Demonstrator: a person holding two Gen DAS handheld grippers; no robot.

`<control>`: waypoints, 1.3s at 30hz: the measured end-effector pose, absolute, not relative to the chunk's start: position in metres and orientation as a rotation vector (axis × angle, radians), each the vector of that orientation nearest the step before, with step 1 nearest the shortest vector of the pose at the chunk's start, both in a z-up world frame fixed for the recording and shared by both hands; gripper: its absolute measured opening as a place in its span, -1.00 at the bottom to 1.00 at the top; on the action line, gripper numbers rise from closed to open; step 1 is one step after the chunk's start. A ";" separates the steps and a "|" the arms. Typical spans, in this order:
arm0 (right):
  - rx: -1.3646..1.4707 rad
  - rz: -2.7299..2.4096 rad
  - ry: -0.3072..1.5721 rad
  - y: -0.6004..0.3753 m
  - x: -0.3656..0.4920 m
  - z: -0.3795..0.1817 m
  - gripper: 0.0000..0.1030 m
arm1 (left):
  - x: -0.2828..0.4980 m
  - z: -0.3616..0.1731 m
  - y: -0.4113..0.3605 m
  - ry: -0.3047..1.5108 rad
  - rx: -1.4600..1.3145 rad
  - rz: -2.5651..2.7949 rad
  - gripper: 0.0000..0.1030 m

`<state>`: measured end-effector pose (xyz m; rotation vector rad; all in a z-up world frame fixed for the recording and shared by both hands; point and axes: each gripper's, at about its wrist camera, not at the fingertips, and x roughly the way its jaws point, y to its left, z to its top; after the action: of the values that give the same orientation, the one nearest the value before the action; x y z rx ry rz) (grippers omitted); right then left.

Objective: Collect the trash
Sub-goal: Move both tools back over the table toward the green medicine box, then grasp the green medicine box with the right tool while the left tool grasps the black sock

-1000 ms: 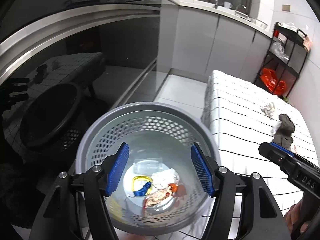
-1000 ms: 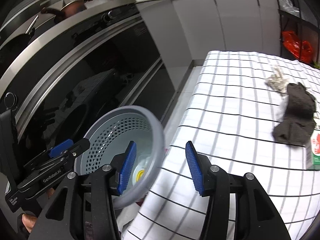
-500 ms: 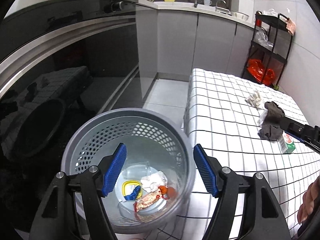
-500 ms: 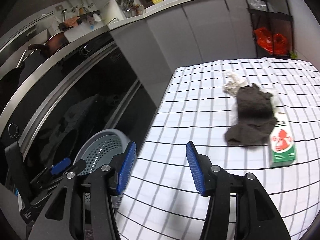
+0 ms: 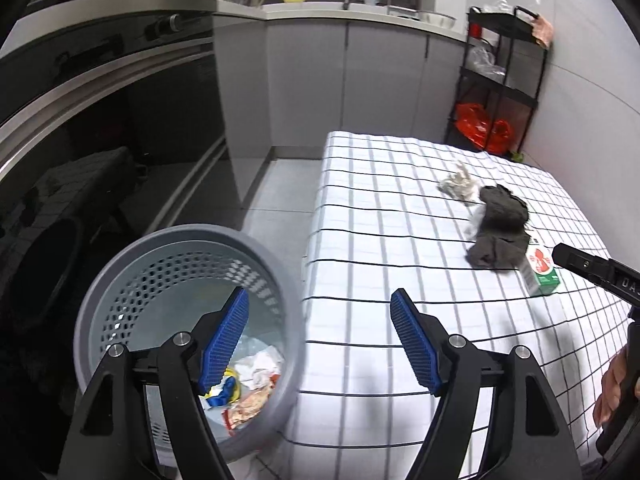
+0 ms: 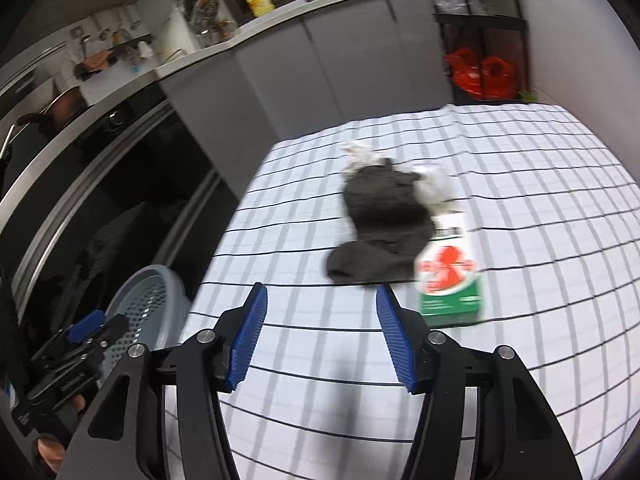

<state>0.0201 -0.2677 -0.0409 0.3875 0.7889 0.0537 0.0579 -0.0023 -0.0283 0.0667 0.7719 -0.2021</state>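
Right wrist view | right gripper (image 6: 322,334) fingers spread, empty, just widening | risk: dark grey cloth (image 6: 382,226) overlapping green-and-white carton (image 6: 450,276) gets snagged along

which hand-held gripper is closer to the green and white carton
Right. The right hand-held gripper is just short of the carton; the left hand-held gripper is farther off by the bin.

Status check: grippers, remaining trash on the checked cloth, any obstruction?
Left gripper and right gripper open, empty, jaws just widened. Carton, dark rag, crumpled paper still on cloth. Path clear.
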 end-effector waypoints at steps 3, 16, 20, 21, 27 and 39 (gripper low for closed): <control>0.377 0.003 0.789 -0.286 0.014 -0.046 0.09 | 0.056 -0.031 -0.018 0.773 0.086 -0.230 0.42; 0.352 -0.092 0.859 -0.330 0.015 -0.075 0.22 | 0.057 -0.049 -0.065 0.806 0.132 -0.307 0.50; 0.353 -0.082 0.891 -0.324 0.030 -0.084 0.32 | 0.057 -0.054 -0.074 0.818 0.145 -0.312 0.50; 0.347 -0.075 0.897 -0.322 0.034 -0.085 0.34 | 0.058 -0.056 -0.075 0.821 0.147 -0.315 0.50; 0.293 -0.111 0.927 -0.312 0.051 -0.093 0.34 | 0.059 -0.061 -0.081 0.835 0.151 -0.325 0.54; 0.296 -0.160 0.976 -0.319 0.070 -0.110 0.34 | 0.057 -0.068 -0.094 0.850 0.170 -0.348 0.54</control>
<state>0.0703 -0.3189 -0.1105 0.2961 0.9756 -0.1598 0.0572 -0.0943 -0.0683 0.1702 0.8504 -0.3484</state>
